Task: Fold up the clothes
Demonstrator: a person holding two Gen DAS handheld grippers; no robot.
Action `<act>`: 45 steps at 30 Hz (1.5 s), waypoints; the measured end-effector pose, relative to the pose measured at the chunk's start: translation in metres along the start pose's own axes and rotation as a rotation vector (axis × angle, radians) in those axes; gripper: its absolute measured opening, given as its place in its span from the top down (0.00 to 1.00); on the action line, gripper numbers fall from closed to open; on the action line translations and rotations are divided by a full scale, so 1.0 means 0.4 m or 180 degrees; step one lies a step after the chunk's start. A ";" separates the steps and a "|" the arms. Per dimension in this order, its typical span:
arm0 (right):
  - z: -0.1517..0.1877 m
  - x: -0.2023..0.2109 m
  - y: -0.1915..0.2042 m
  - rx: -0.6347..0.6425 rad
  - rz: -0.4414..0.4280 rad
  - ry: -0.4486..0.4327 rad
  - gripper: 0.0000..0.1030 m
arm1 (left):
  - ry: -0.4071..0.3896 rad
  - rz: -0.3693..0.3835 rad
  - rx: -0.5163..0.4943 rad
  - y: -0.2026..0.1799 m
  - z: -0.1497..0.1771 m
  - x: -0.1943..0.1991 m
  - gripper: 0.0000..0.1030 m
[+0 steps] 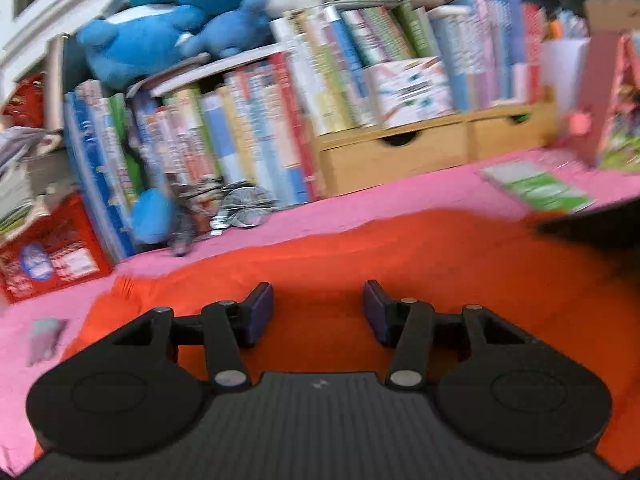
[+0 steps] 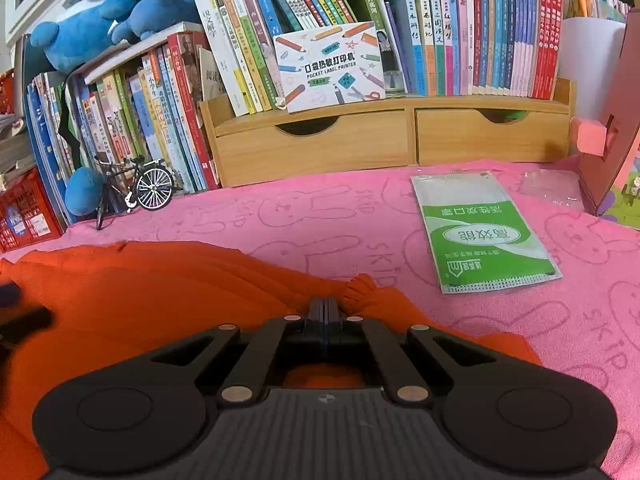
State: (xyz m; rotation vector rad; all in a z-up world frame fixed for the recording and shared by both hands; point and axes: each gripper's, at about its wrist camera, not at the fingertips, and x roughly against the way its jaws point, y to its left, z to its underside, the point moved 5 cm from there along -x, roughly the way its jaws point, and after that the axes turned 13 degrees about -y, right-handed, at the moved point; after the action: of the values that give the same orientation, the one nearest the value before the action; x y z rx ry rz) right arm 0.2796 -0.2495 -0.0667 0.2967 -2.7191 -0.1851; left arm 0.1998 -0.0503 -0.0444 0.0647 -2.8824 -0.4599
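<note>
**Right pins the edge, left hangs free over the cloth**

Orange garment lies spread on the pink towel-covered surface, in front of the bookshelf. Right hand-held gripper has its jaws pressed together on a bunched edge of the garment — fabric puckers just beside the tips, so it looks pinched there, probably as the anchor or carry point for a fold. Left hand-held gripper is spread, nothing between its pads, orange cloth below; view is blurred. Likely lining up for a second grab so both edges travel together. Green packet sits near the garment's right side — could get in the way. Toy bicycle well apart.
</note>
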 end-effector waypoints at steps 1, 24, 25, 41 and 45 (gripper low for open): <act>0.000 0.001 0.000 -0.0002 -0.0004 -0.0003 0.99 | 0.0010 -0.0109 -0.0121 0.018 0.012 -0.003 0.51; -0.079 0.217 0.229 0.0340 -0.0915 -0.1128 0.15 | 0.0583 -0.0319 0.0544 0.306 0.156 0.012 0.36; -0.077 0.220 0.292 0.0364 -0.1096 -0.1047 0.15 | 0.0583 -0.0320 0.0542 0.305 0.157 0.013 0.36; 0.046 0.121 0.216 0.1126 -0.0043 -0.0451 0.53 | 0.0588 -0.0311 0.0643 0.316 0.159 0.014 0.30; 0.043 0.105 0.104 0.0879 0.0275 -0.0316 0.54 | 0.0588 -0.0298 0.0662 0.318 0.159 0.013 0.29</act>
State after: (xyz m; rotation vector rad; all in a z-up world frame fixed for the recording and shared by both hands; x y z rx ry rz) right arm 0.2276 -0.2173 -0.0596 0.2521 -2.8490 0.2074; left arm 0.1792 0.0892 -0.0627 0.2627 -2.7414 -0.1585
